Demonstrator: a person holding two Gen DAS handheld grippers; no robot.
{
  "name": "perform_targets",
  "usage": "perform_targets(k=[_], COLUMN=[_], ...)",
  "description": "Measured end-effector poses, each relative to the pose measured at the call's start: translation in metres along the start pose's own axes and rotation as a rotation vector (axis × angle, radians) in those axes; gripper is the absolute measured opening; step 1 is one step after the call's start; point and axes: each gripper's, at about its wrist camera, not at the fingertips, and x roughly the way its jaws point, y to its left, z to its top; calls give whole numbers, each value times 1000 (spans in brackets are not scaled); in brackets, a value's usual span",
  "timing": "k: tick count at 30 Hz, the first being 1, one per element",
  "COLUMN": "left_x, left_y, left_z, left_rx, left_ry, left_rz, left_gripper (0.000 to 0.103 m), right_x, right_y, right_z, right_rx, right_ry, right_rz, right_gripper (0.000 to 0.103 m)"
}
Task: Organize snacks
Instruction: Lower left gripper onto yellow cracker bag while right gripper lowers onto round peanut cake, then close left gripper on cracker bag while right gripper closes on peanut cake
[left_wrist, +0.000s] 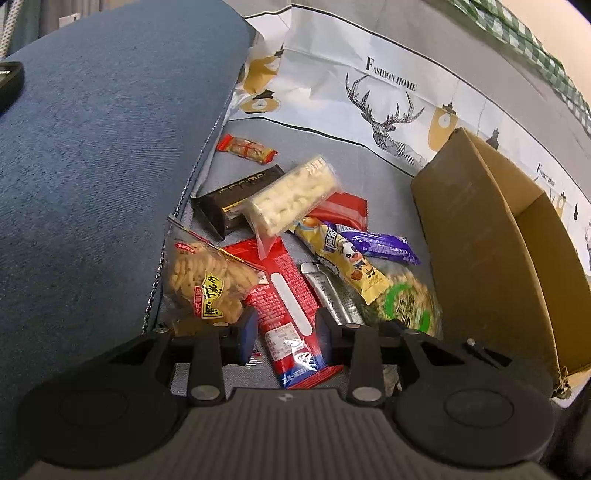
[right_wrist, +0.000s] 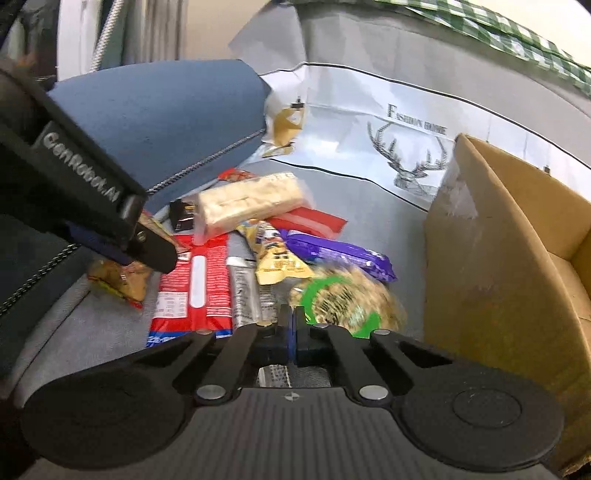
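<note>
A heap of snack packets lies on a grey sofa seat (left_wrist: 373, 166). My left gripper (left_wrist: 286, 332) is open, its fingers either side of a long red packet (left_wrist: 286, 295). A biscuit bag (left_wrist: 208, 280) lies to its left, a silver packet (left_wrist: 332, 291) and a green-ringed round packet (left_wrist: 406, 299) to its right. My right gripper (right_wrist: 293, 328) is shut at the edge of the green-ringed packet (right_wrist: 343, 295); whether it pinches it is unclear. The left gripper's body (right_wrist: 92, 206) shows above the biscuit bag (right_wrist: 122, 280) in the right wrist view.
An open cardboard box (left_wrist: 480, 229) stands right of the heap, also in the right wrist view (right_wrist: 491, 258). A blue sofa arm (left_wrist: 103, 147) rises on the left. Behind lie a clear cracker bag (left_wrist: 295, 195), black bar (left_wrist: 236, 195), purple bar (left_wrist: 380, 247), yellow packet (left_wrist: 347, 258).
</note>
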Motion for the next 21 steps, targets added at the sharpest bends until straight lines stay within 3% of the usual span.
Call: perform_targets(k=[6, 11, 14, 16, 17, 18, 20, 21], left_x=[-1, -5, -7, -8, -8, -8, -8, -8], left_y=[0, 1, 0, -3, -4, -4, -5, -4], left_z=[0, -2, -3, -3, -4, -4, -4, -4], left_rx=[-1, -13, -11, -2, 2, 5, 7, 5], left_ry=[-5, -16, -22, -25, -26, -28, -32, -35], left_rz=[-7, -15, -19, -19, -17, -17, -22, -25], left_gripper=[38, 38, 38, 38, 39, 40, 40, 40], right_x=[-21, -43, -48, -45, -44, -44, -45, -45], right_y=[18, 25, 22, 15, 10, 5, -6, -10], right_z=[1, 1, -3, -6, -8, -9, -10, -10], right_rx=[-97, -130, -94, -19, 32, 94, 237, 310], right_ry=[-46, -30, -1, 34, 44, 45, 30, 25], right_rz=[35, 96, 51, 43, 39, 29, 1, 5], right_gripper=[0, 0, 0, 11, 32, 61, 84, 85])
